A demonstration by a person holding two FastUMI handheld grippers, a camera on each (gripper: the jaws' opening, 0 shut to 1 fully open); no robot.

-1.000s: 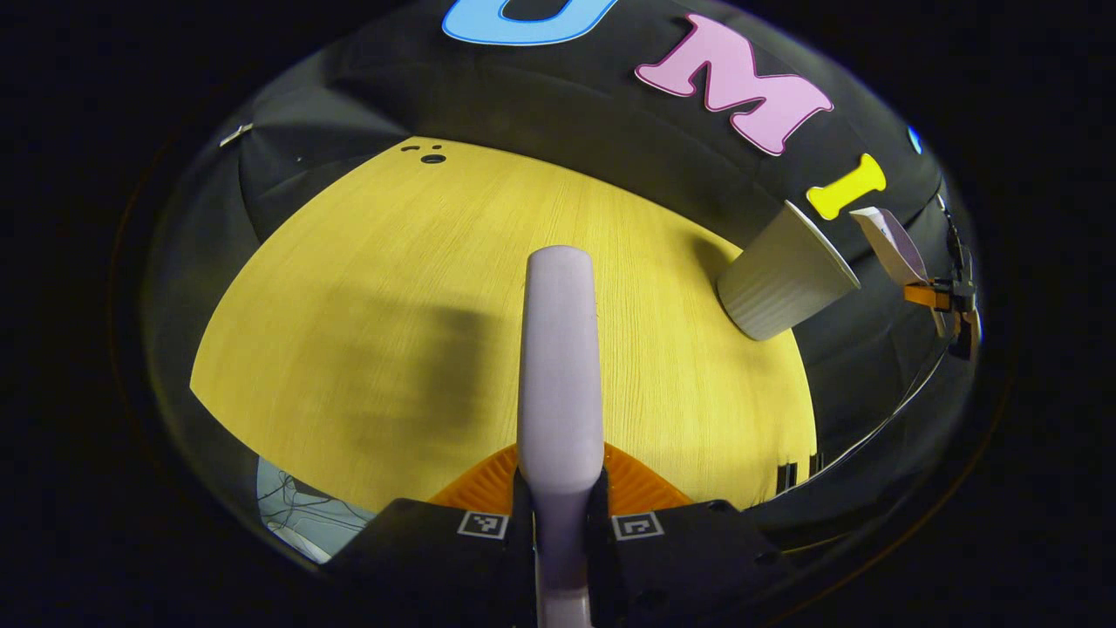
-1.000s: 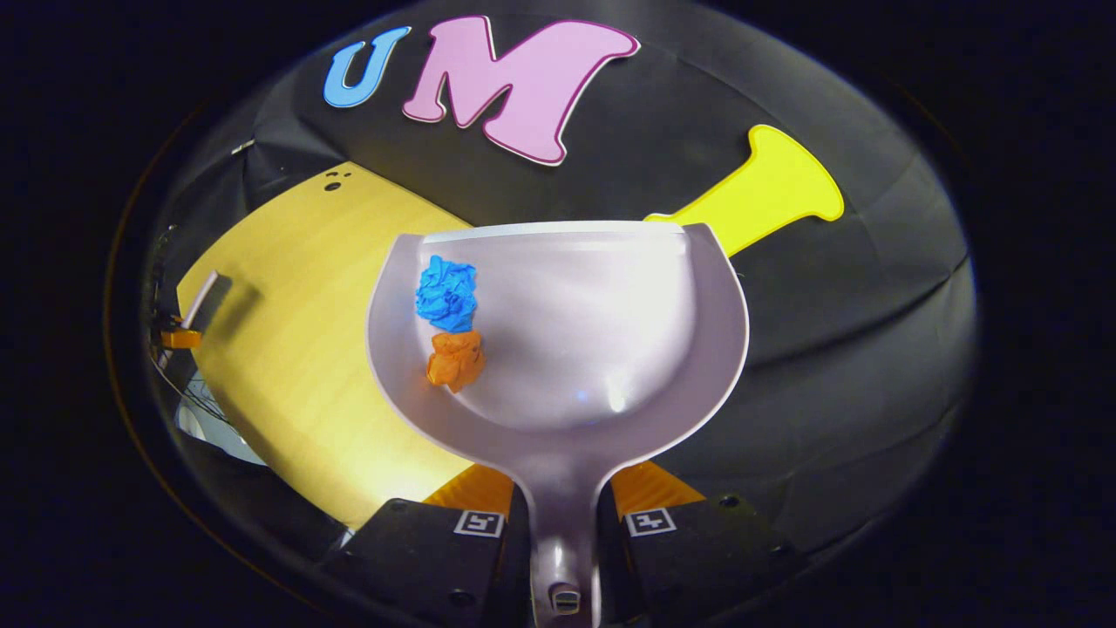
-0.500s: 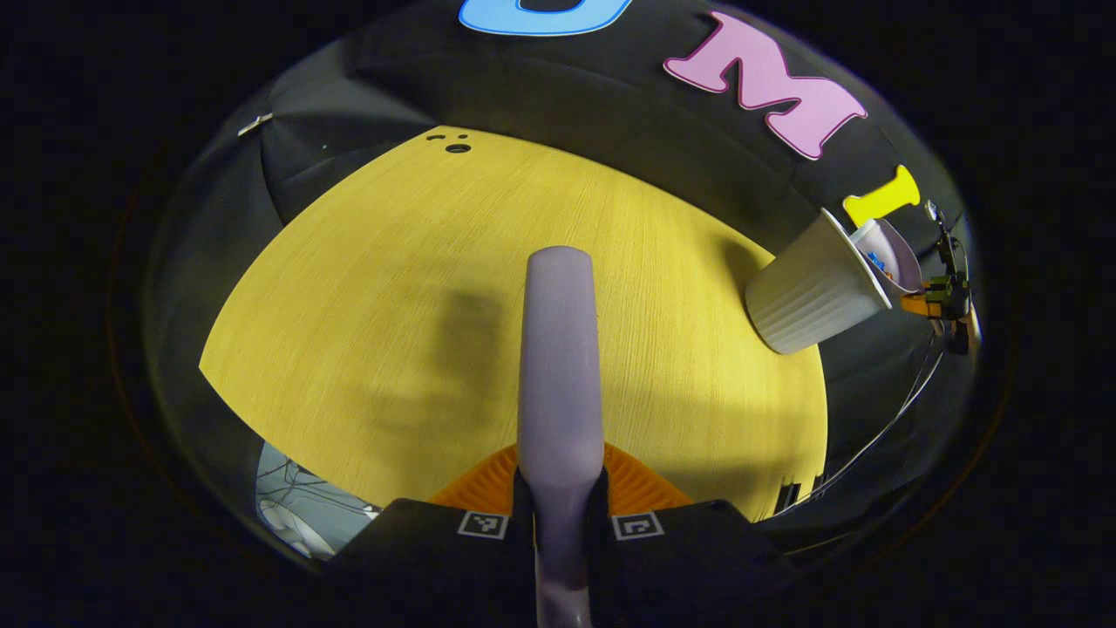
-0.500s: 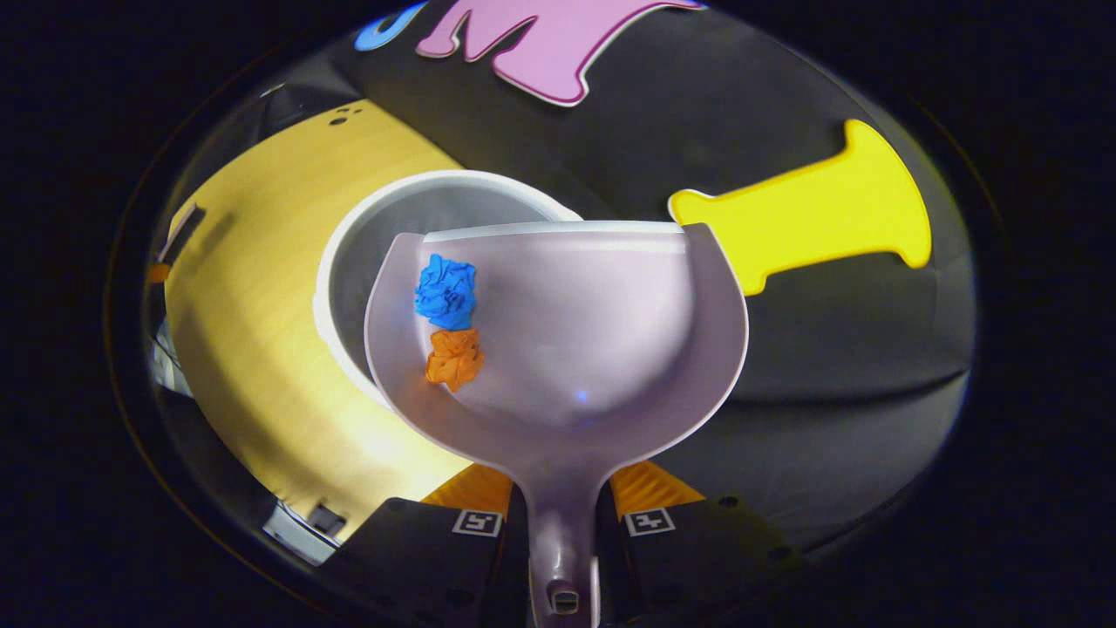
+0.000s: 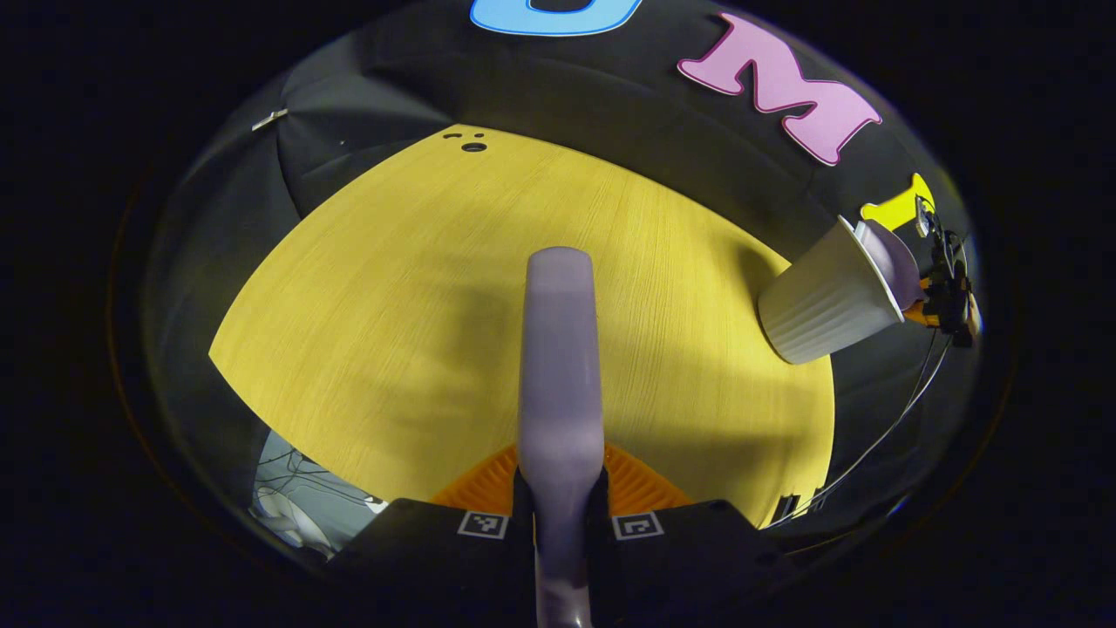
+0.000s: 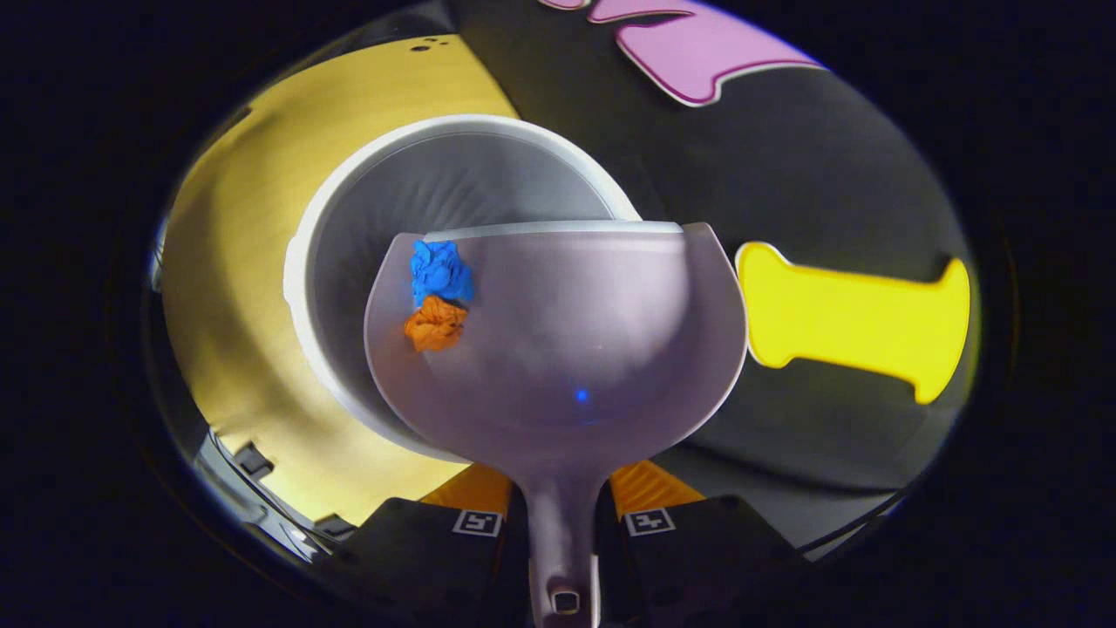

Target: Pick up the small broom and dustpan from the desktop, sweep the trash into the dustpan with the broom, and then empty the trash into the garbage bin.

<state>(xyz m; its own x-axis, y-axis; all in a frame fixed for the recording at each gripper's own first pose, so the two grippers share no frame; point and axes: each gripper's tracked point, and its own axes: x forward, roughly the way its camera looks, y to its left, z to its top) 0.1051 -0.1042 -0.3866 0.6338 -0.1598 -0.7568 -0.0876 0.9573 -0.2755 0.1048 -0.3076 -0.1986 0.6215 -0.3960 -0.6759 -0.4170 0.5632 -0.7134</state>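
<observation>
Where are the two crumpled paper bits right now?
In the right gripper view, the blue wad and the orange wad touch at the dustpan's left wall, blue nearer its front lip, which hangs over the white bin's open mouth.

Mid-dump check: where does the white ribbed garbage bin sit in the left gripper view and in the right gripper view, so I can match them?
Left gripper view: the white ribbed garbage bin stands at the right edge of the yellow wooden desktop.
Right gripper view: its open mouth lies upper left of centre, behind the pale lilac plastic dustpan.
Shared landmark: the desktop's dark round hole.
</observation>
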